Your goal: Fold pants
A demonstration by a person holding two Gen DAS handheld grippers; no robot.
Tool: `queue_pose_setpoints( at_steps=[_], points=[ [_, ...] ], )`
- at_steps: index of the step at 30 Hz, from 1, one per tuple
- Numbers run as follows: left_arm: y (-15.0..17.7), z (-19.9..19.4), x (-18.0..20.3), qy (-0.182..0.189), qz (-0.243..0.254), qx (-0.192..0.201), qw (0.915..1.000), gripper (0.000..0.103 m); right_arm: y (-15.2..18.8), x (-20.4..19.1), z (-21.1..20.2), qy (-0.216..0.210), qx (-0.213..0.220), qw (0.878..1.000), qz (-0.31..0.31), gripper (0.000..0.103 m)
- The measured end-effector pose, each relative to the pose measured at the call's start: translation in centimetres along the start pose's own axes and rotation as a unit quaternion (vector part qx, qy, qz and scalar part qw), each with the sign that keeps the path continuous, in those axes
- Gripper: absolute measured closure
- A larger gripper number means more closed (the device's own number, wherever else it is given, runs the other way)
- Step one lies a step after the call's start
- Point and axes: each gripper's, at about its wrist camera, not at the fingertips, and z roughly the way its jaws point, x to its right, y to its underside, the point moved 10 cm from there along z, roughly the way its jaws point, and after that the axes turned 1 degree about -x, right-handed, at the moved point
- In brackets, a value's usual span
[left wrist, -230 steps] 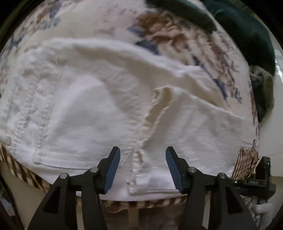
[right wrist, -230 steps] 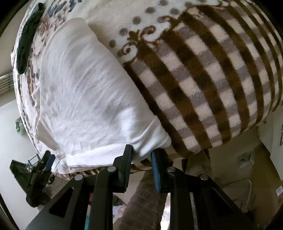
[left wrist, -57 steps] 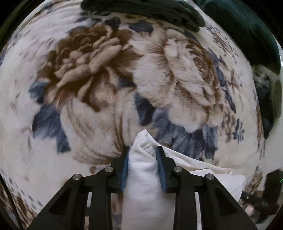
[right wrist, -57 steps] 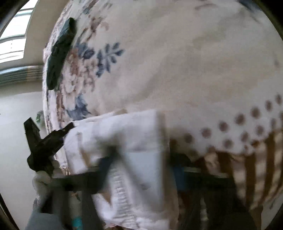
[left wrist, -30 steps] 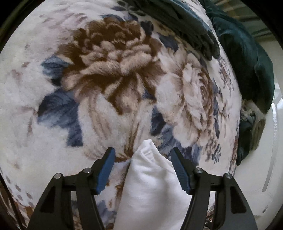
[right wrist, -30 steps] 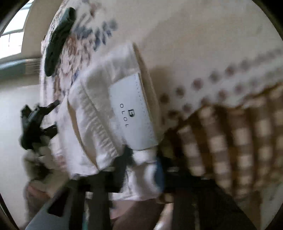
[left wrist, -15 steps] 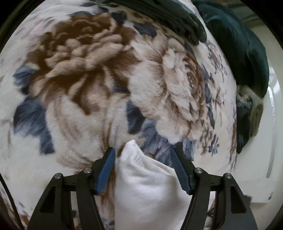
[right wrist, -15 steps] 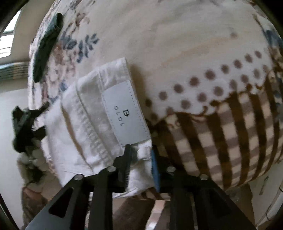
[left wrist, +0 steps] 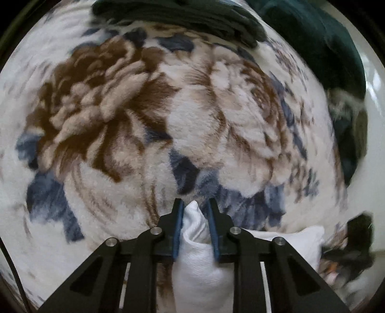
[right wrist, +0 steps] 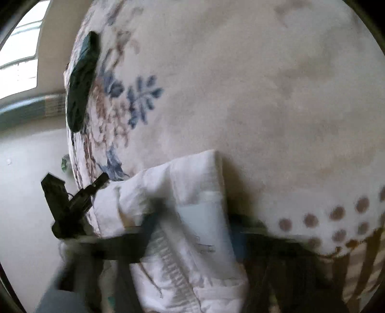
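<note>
The white pants point(left wrist: 197, 260) are a folded bundle on a floral blanket point(left wrist: 149, 125). My left gripper point(left wrist: 195, 216) is shut on a fold of the pants at the bundle's corner. In the right wrist view the pants point(right wrist: 192, 216) show a waistband and a pale label, and the view is blurred by motion. My right gripper point(right wrist: 192, 231) has its jaws wide apart on either side of the bundle, not clamping it. The left gripper also shows in the right wrist view point(right wrist: 72, 204) at the bundle's left end.
A dark green folded garment point(left wrist: 182, 19) lies at the blanket's far edge, also in the right wrist view point(right wrist: 81, 81). More dark green fabric point(left wrist: 332, 57) is piled at far right. The blanket's brown striped border point(right wrist: 361, 264) hangs at the near edge.
My left gripper has closed on the pants' fold; it was open half a second ago. My right gripper, shut on the bundle's edge before, has opened wide and is moving.
</note>
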Motion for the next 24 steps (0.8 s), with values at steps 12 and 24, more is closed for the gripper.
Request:
queue_pose_setpoints(
  at_steps=[12,24],
  points=[
    [-0.1,-3.4,0.1,0.098,-0.084,0.017,0.9915,0.042,2.9,4.4,-5.1,0.086,0.069,0.992,0.066,0.092],
    [1.4,1.3,0.4,0.024,-0.02,-0.032,0.999,0.072,2.1,3.7,-4.3,0.13,0.049,0.99,-0.011,0.074]
  ],
)
